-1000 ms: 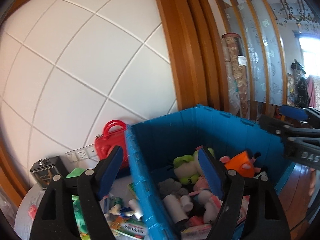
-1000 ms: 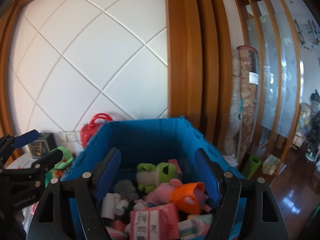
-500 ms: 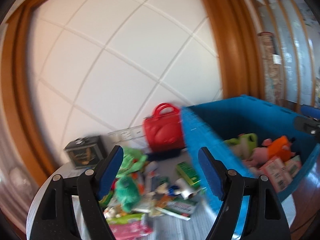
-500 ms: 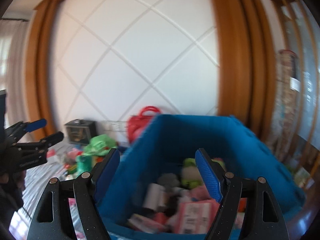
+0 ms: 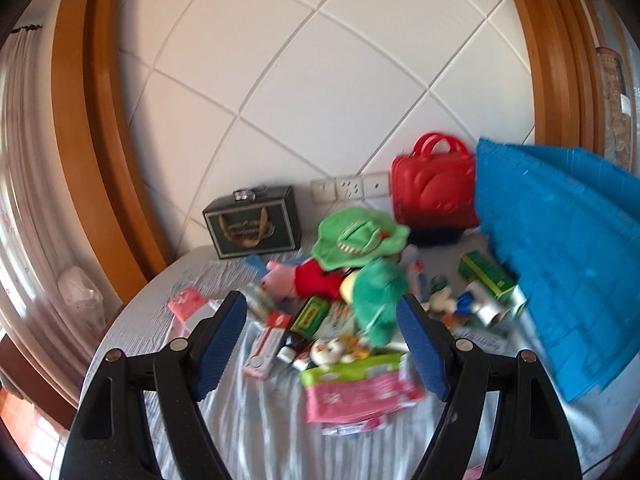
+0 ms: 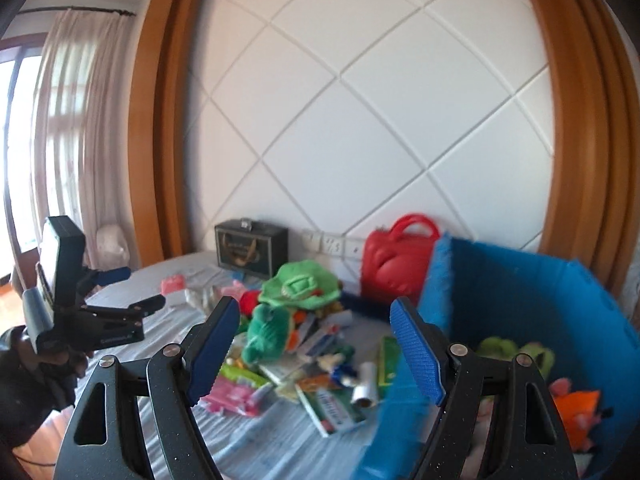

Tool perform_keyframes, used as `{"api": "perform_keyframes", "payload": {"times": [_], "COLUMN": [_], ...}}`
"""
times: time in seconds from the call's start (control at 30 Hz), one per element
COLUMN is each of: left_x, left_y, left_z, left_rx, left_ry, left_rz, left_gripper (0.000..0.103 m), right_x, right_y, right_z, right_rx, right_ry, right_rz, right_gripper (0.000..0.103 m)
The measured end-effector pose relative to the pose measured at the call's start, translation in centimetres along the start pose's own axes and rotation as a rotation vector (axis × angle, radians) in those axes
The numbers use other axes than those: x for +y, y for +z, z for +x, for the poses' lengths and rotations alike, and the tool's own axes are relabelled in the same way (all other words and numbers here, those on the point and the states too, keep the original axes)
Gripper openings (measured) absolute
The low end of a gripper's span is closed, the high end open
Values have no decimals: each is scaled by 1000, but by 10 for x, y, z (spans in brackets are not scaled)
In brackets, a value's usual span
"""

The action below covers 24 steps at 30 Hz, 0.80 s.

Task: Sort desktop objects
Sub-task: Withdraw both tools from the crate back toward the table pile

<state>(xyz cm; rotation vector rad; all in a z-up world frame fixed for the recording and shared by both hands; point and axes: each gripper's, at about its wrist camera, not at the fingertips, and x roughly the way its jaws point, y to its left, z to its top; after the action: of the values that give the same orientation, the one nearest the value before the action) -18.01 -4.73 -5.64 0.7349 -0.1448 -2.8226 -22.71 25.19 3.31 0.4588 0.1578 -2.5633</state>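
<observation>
A pile of small things lies on the cloth-covered table [image 5: 272, 432]: a green hat [image 5: 360, 236], a green plush [image 5: 378, 300], a pink pig plush [image 5: 288, 278], a pink packet [image 5: 360, 392], boxes and tubes. My left gripper [image 5: 320, 344] is open and empty, hovering just short of the pile. My right gripper [image 6: 316, 340] is open and empty too, over the pile's right side beside the blue crate [image 6: 520, 288]. The crate holds a green frog plush [image 6: 516, 350] and an orange plush [image 6: 576, 404]. The right wrist view shows the left gripper [image 6: 136, 290] at the left, held by a hand.
A red carry case [image 5: 434, 188] leans against the white panelled wall behind the pile, next to the blue crate [image 5: 560, 248]. A black box [image 5: 254, 228] stands at the back left. Wall sockets [image 5: 350, 188] sit between them. The table edge curves at the left.
Both views have swung left, from over the blue crate to the pile on the table. Both grippers have stayed open and empty.
</observation>
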Motion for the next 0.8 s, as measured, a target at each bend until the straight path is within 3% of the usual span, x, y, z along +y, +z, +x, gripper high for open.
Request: {"api": "perform_keyframes", "payload": {"times": [0.2,0.33,0.57,0.8], "left_x": [45,63,74,68], "left_y": [-9,-8,-8,-31], "left_z": [29,48,78,116], "left_rx": [21,12,-9,45], "left_ry": [-62,-116,-171,-183], "left_rz": [46,90,109,114], "left_gripper": [77,77,77,77], "right_x": [36,60,77,76], "right_y": [-6,-15,-31,-40], "right_z": [60,88,140,205], "right_rx": [98,137,224,300], "right_ry": [-1,-10,-16,41], "right_rz": [71,120,124,112], "right_gripper": [79,84,89,89]}}
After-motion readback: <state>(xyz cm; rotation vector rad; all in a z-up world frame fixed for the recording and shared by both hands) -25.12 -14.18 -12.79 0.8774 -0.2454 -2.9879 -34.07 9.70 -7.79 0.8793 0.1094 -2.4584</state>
